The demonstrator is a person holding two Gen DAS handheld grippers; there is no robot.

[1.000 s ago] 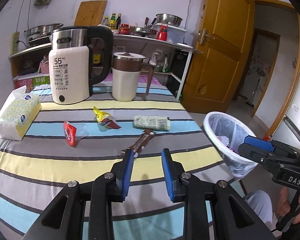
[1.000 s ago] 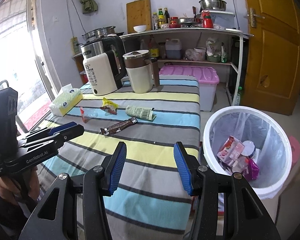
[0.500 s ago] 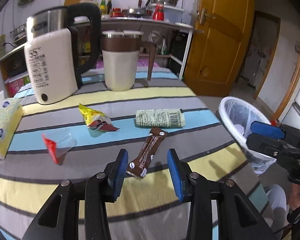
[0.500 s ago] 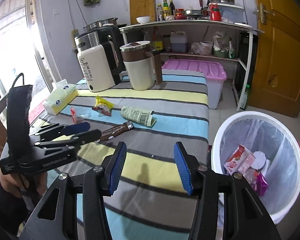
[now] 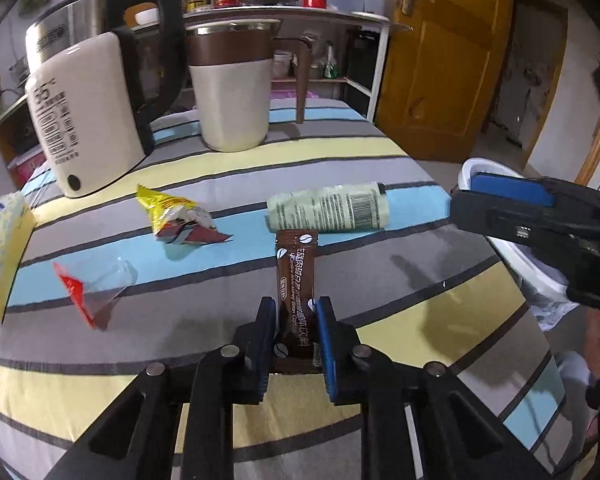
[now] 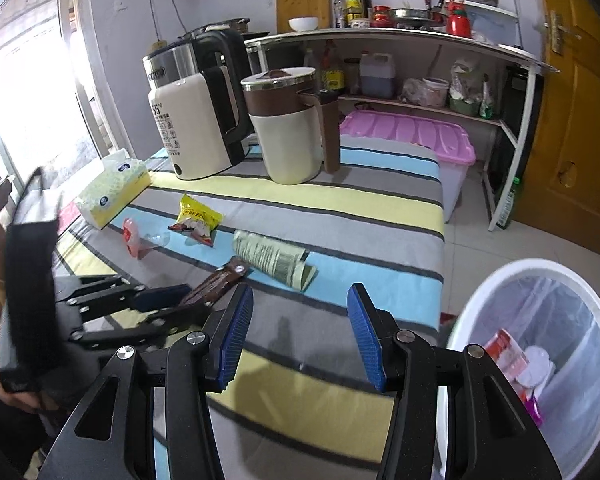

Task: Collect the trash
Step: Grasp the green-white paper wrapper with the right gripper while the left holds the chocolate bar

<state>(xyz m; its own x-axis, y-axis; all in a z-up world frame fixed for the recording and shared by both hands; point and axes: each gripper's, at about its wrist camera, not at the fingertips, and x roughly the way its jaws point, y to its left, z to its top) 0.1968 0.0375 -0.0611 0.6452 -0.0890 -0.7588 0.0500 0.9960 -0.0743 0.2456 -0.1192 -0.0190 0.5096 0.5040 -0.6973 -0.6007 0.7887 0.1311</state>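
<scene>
Brown wrapper (image 5: 296,280) lengthwise between jaws

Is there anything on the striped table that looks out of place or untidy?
Yes. Empty wrappers lie loose on the table: a yellow snack bag, a red-tipped clear wrapper and a rolled green packet. The left gripper pinches a brown coffee sachet.

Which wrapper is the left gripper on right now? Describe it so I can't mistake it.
On the striped tablecloth, in front of the cream jug, lies a row of wrappers. Nearest of them, the brown coffee sachet sits between the left gripper pads: long, narrow, dark brown with white lettering, unlike the pale green wrapper just behind.
</scene>
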